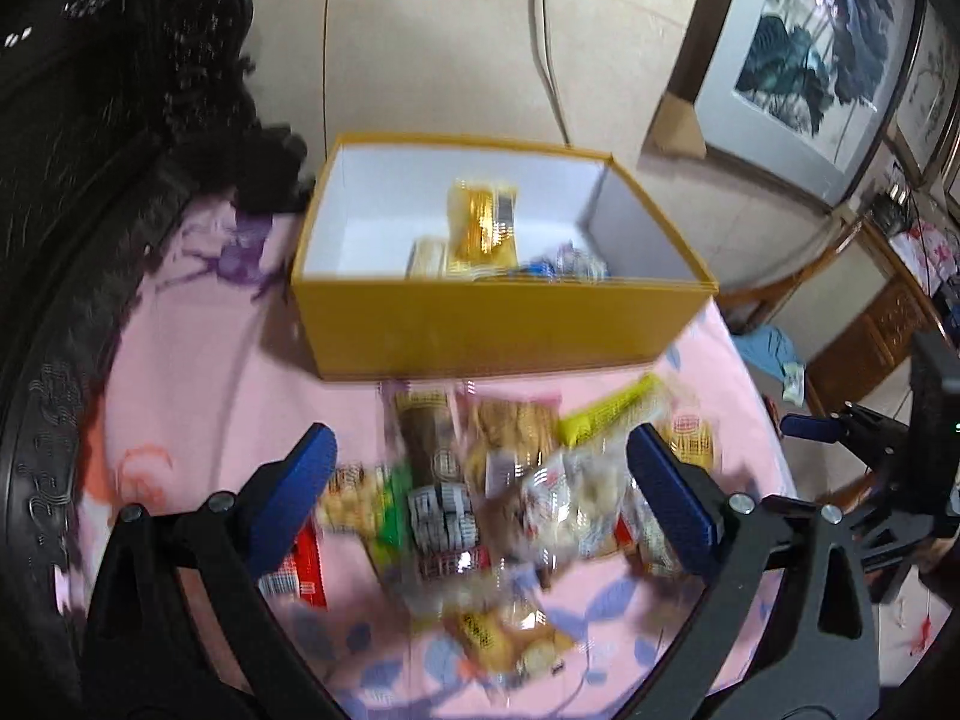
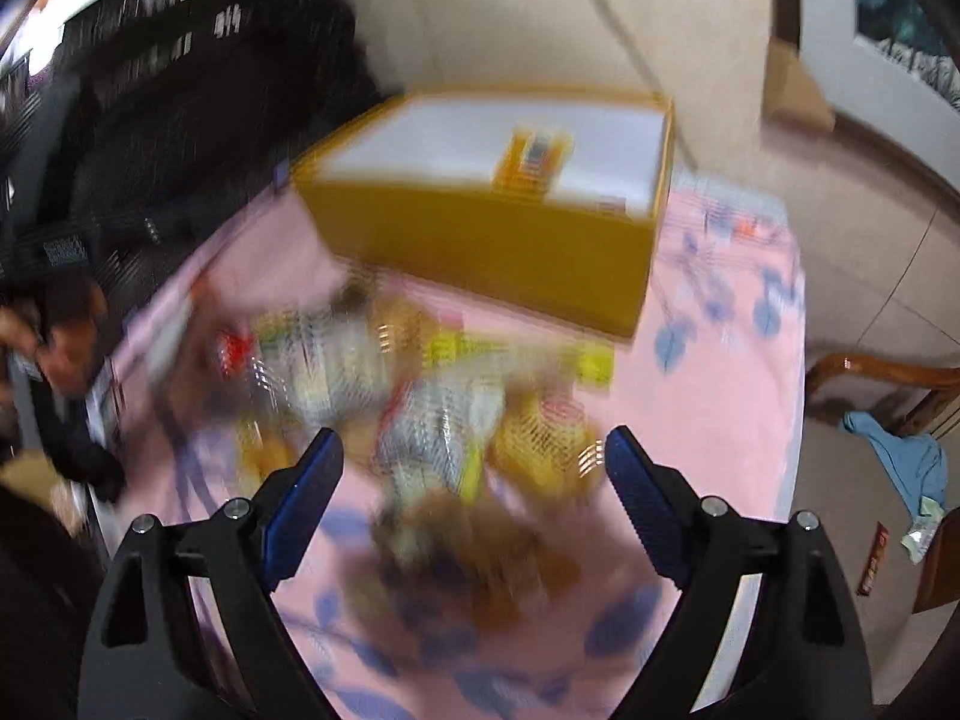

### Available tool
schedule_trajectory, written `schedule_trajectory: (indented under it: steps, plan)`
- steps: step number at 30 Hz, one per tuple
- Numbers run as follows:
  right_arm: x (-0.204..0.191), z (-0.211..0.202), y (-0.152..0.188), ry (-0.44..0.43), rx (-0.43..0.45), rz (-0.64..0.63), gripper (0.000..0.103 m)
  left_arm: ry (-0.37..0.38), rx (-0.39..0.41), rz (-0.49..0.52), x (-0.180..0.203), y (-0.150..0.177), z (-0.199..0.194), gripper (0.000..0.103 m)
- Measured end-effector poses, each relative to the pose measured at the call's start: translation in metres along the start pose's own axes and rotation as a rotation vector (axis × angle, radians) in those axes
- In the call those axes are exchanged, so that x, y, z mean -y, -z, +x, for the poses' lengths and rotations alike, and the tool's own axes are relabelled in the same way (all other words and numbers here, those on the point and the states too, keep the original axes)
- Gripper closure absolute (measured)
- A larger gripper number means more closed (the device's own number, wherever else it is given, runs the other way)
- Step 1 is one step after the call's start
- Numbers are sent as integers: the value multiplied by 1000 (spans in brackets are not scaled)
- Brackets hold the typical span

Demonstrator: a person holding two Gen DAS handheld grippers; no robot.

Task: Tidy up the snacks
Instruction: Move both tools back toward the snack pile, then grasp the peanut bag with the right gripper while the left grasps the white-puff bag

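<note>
Snacks (image 1: pixel 480 498) are framed between the spread, empty jaws of the left gripper (image 1: pixel 480 480) and of the right gripper (image 2: pixel 474 486), heaped mid-tabletop on the pink cloth (image 1: pixel 198 360); a few are already held in the yellow box (image 1: pixel 498 330) toward the far edge. One packet at the heap's rim is best singled out, pinched by its flat sides

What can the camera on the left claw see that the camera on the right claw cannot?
Only the left view shows the framed painting against the wall, the right claw at its edge, and a blue-wrapped snack deep inside the box.

Only the right view shows a blue cloth on the floor by a wooden chair, and a person's hand at far left.

Both show the yellow box with a gold packet inside, the snack pile on the pink floral cloth, and their own claw wide open over the pile.
</note>
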State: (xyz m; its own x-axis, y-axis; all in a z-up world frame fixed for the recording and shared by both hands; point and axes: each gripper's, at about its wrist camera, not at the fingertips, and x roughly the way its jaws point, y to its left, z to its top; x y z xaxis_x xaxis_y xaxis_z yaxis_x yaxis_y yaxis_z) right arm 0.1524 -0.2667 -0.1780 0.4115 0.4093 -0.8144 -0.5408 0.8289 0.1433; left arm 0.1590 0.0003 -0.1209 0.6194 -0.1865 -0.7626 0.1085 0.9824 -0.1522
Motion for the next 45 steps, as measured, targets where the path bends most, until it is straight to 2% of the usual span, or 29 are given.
schedule_trajectory:
  steps: [4,6,9,16,18,20,25,27,32,40,45]
  plan:
    - [-5,17,16,7,-76,-75,24,-17,-43,-1,0,21,0,4]
    - [-6,27,22,-7,-118,-103,36,-14,-61,-20,-2,28,-1,4]
    - [-2,42,30,-30,-173,-113,41,-14,-83,-44,-4,36,-2,4]
    - [1,53,32,-37,-192,-133,43,-23,-94,-34,-3,41,-7,4]
    - [4,62,32,-40,-212,-138,49,-19,-98,-37,-3,41,-7,4]
    - [4,65,33,-40,-217,-148,50,-20,-100,-29,-2,41,-7,4]
    - [7,67,33,-40,-225,-142,60,-24,-109,3,3,40,-4,4]
    - [7,63,34,-42,-222,-140,71,-21,-117,20,7,41,-1,4]
    - [1,48,45,-72,-222,-85,76,9,-128,87,22,43,13,4]
    - [7,21,70,-129,-170,155,76,78,-143,205,52,32,54,4]
    - [8,11,74,-141,-147,223,76,85,-188,254,67,31,83,4]
